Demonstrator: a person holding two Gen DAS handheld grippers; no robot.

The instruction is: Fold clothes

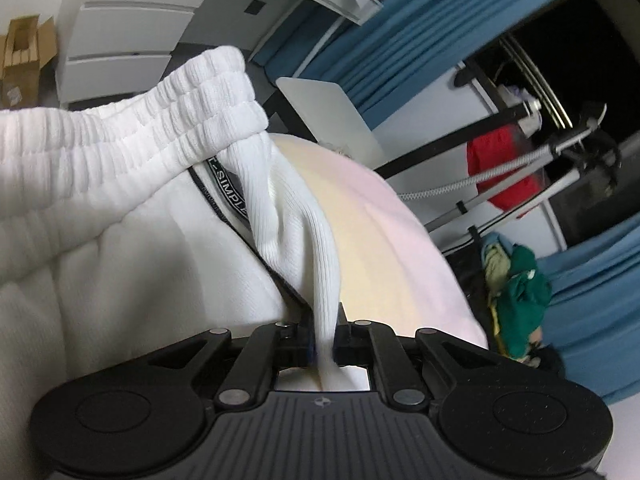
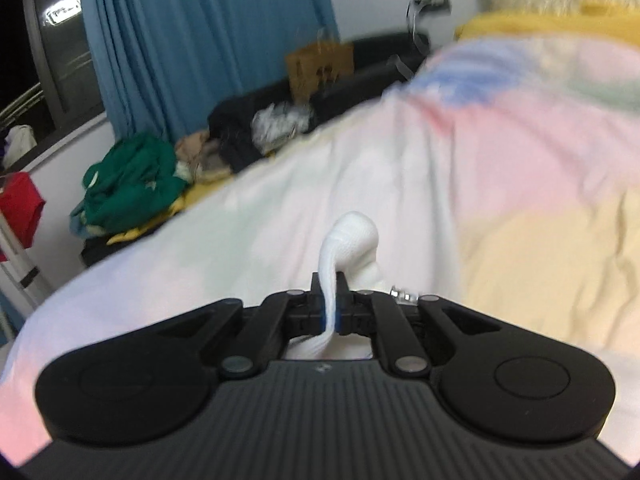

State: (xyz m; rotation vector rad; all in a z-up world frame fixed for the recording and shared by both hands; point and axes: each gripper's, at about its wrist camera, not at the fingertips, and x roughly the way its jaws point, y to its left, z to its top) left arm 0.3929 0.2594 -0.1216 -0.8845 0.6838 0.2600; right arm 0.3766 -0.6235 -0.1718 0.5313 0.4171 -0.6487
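In the left wrist view, the garment (image 1: 120,184) fills the left and centre of the frame, over the bed (image 1: 384,248), which shows at centre right. A cardboard box (image 1: 24,60) sits upper left. In the right wrist view, a pile of clothes (image 2: 132,184) lies at the bed's left edge, curtain (image 2: 200,40) behind.

Bedroom in a home: pastel bedsheet (image 2: 460,168), blue curtains (image 2: 200,40) behind it, clothes pile (image 2: 132,180) alongside.
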